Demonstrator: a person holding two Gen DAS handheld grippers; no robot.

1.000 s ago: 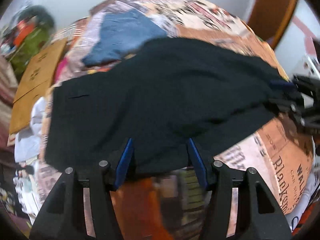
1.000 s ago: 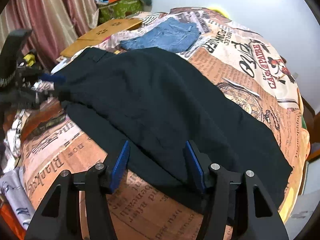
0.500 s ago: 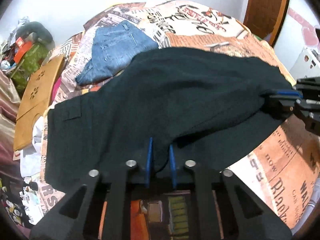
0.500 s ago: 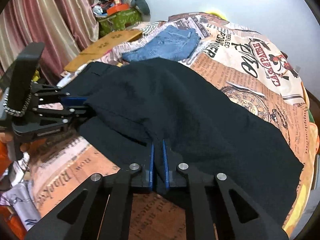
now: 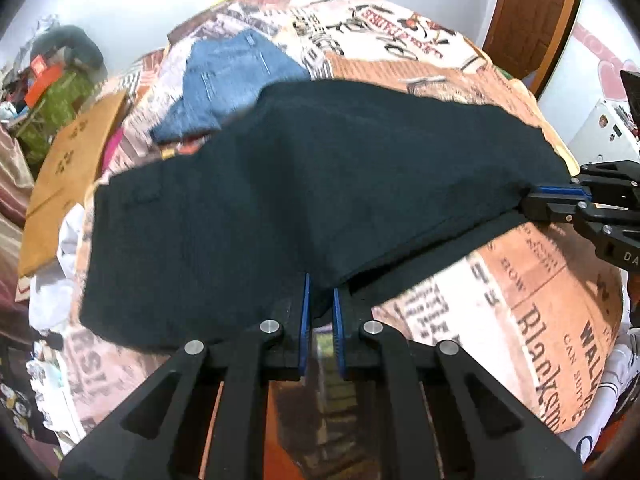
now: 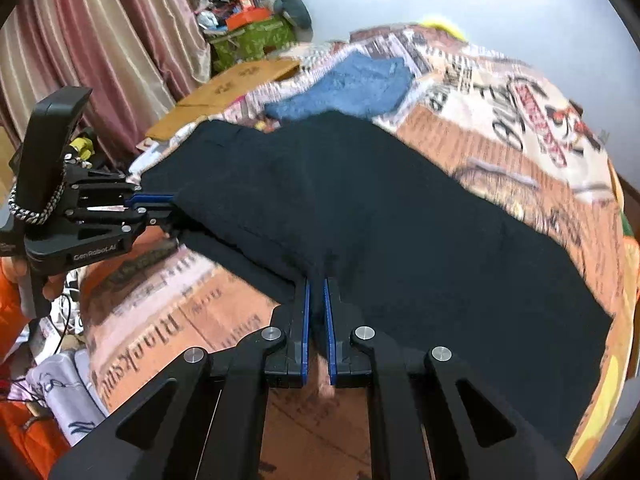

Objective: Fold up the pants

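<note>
Black pants point(image 5: 304, 184) lie spread across the bed, also in the right wrist view point(image 6: 400, 216). My left gripper point(image 5: 320, 292) is shut on the near edge of the upper pant layer and holds it lifted above the lower layer. My right gripper point(image 6: 316, 292) is shut on the same edge farther along; it shows at the right of the left wrist view point(image 5: 532, 196). The left gripper shows at the left of the right wrist view point(image 6: 160, 204). The fabric edge is taut between the two grippers.
The bed has a newspaper-print cover point(image 5: 520, 300). Folded blue jeans point(image 5: 236, 80) lie beyond the pants, also in the right wrist view point(image 6: 352, 88). Cardboard point(image 5: 68, 168) and clutter point(image 6: 248, 32) are at the far side; curtains point(image 6: 100, 48) hang left.
Both grippers were open at the pants' near edge, then closed on it. They have since lifted the upper layer, and the views have risen.
</note>
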